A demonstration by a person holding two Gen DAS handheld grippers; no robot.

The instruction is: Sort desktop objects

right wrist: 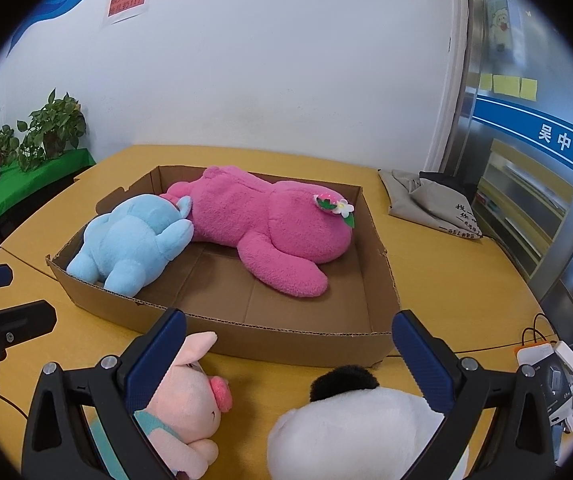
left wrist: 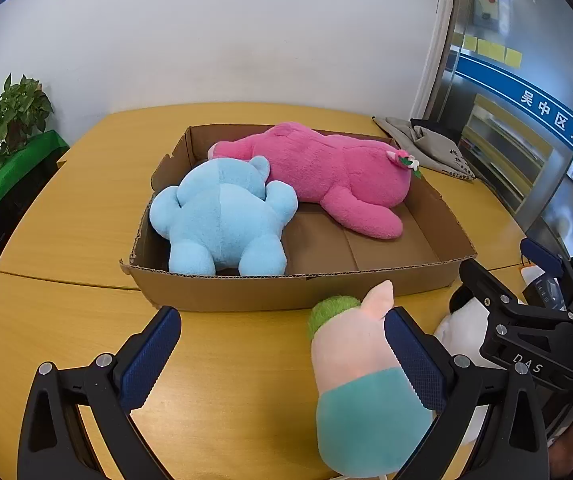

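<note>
Our left claw point(left wrist: 282, 356) gapes wide, the pink pig plush point(left wrist: 362, 392) against its right finger. Our right claw point(right wrist: 288, 356) is spread too, the white plush point(right wrist: 358, 432) between its fingers, the cardboard box point(right wrist: 286, 340) ahead.

The left hand-held gripper point(left wrist: 282, 340) is made of black plastic. It has two long arms with open, three-sided holes in them. Round silver screws sit at the joints. Each finger ends in a dark blue pad point(left wrist: 416, 356) with a bumpy, dotted face.

The right hand-held gripper point(right wrist: 288, 350) looks just the same: black frame, silver screws, blue bumpy pads point(right wrist: 426, 360). Seen from the left wrist camera, its black side has the white letters "DAS" and more small silver screws.
</note>
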